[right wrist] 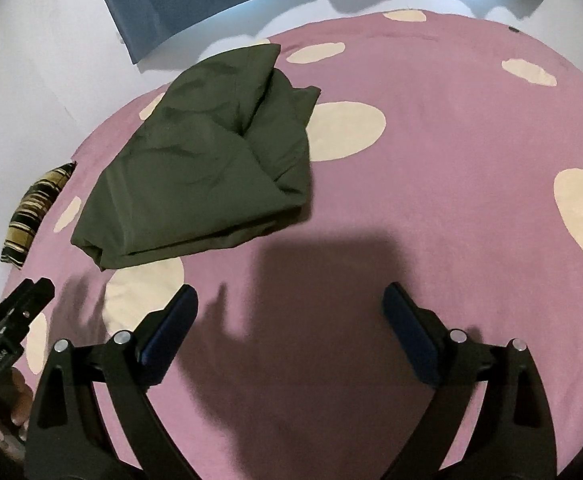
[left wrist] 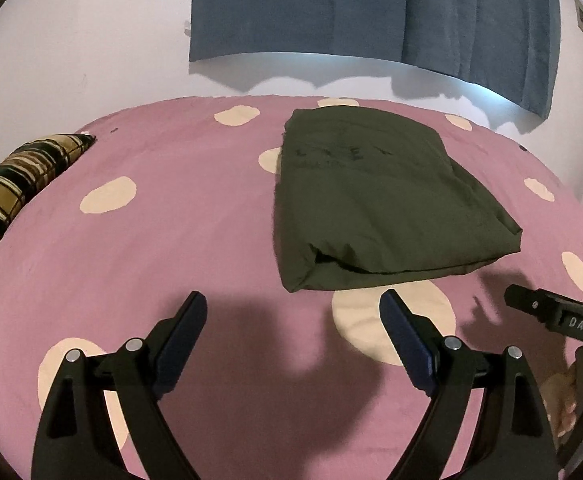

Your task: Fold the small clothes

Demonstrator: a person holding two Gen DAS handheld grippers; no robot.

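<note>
Both grippers, left (left wrist: pixel 293 320) and right (right wrist: pixel 289 312), stand released and empty over the bedsheet (left wrist: pixel 151 248). We find the folded green garment (left wrist: pixel 375 204) at one o'clock from our left tool, long axis running away; left sits nearer.

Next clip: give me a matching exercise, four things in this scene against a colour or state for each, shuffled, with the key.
Things:
1. garment
2. bedsheet
3. curtain
4. left gripper

Descriptions:
A. blue, hanging on the wall
B. open, nothing between its fingers
C. olive green, folded
D. pink with cream spots

Pairs: 1-C, 2-D, 3-A, 4-B
</note>
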